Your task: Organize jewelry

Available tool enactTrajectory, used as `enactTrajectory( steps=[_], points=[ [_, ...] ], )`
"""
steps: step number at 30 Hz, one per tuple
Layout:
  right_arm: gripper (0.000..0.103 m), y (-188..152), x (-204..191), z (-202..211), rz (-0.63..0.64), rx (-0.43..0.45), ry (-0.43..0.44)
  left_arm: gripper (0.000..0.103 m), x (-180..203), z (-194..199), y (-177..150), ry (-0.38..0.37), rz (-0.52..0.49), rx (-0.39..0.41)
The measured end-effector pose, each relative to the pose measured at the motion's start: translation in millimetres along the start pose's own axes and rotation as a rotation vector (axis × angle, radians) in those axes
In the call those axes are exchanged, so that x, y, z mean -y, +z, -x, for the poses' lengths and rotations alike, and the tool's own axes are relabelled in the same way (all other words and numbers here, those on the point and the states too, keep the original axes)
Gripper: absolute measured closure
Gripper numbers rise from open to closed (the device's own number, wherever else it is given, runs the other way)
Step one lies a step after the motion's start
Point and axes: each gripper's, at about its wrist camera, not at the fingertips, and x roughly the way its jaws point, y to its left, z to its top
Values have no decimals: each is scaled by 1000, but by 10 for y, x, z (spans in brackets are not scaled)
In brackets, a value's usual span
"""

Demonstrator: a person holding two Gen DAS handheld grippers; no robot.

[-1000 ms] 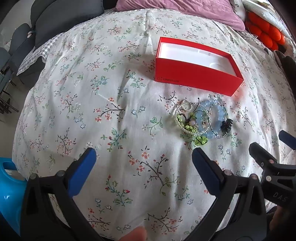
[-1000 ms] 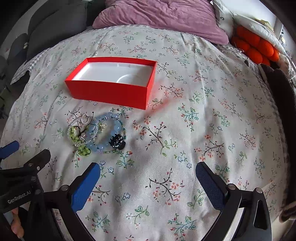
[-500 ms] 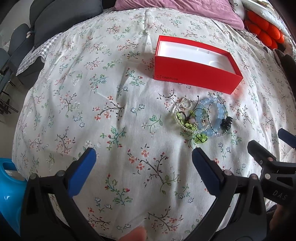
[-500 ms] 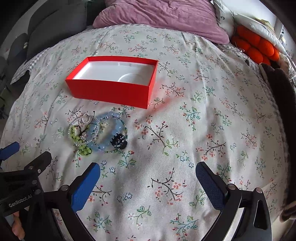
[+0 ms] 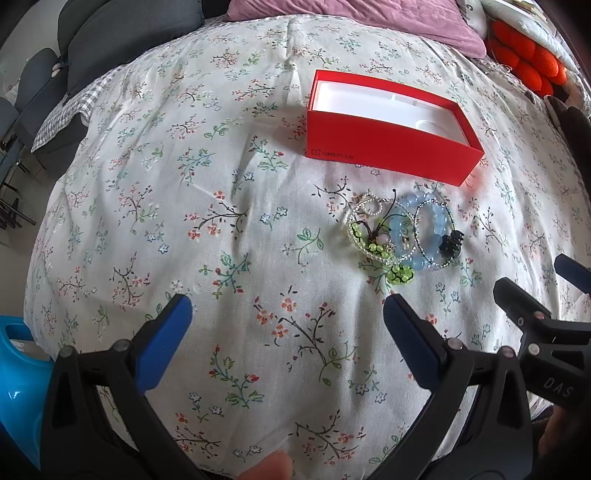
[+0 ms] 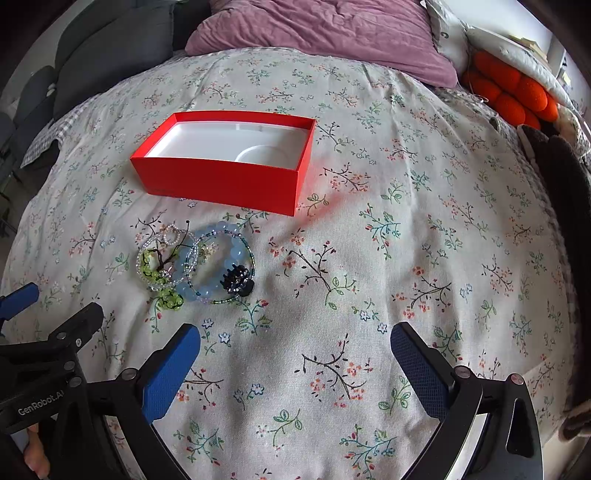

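Ahead of our left gripper (image 5: 286, 308) and off to its right lay the jewelry pile (image 5: 402, 234): a chunky blue bead bracelet (image 6: 225, 266), thin beaded strands, a green bead bracelet (image 6: 162, 284) and a small black hair claw (image 6: 236, 280), all touching or overlapping one another. From our right gripper (image 6: 295, 341) the same pile sat ahead and to the left, just beyond its left blue pad. Past the pile, farther from both grippers, stood an open red box (image 5: 388, 129) with a white moulded insert and nothing in it; the jewelry lay near its front wall but apart from it.

Both our grippers hung spread wide above the bedspread (image 6: 369, 258), holding nothing, side by side, each one's black frame showing at the edge of the other's view.

The surface was a bed covered in white cloth printed with small branches and flowers. At its far end lay a purple pillow (image 6: 317, 33), with an orange segmented cushion (image 6: 509, 92) off to the right and dark grey cushions (image 5: 129, 33) to the left. A blue plastic object (image 5: 16, 369) showed low at the left gripper's left.

The red box's front read "ONEPLUS". The left gripper's body read "GenRobot.AI"; the right one's showed the letters "DAS".
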Motion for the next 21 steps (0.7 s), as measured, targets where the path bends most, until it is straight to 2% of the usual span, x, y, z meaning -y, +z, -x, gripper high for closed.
enactTrajectory(
  steps=[21],
  points=[
    [0,-2,-5,-8,0,0,-1,0,-5,12,8,3,-6,0]
  ],
)
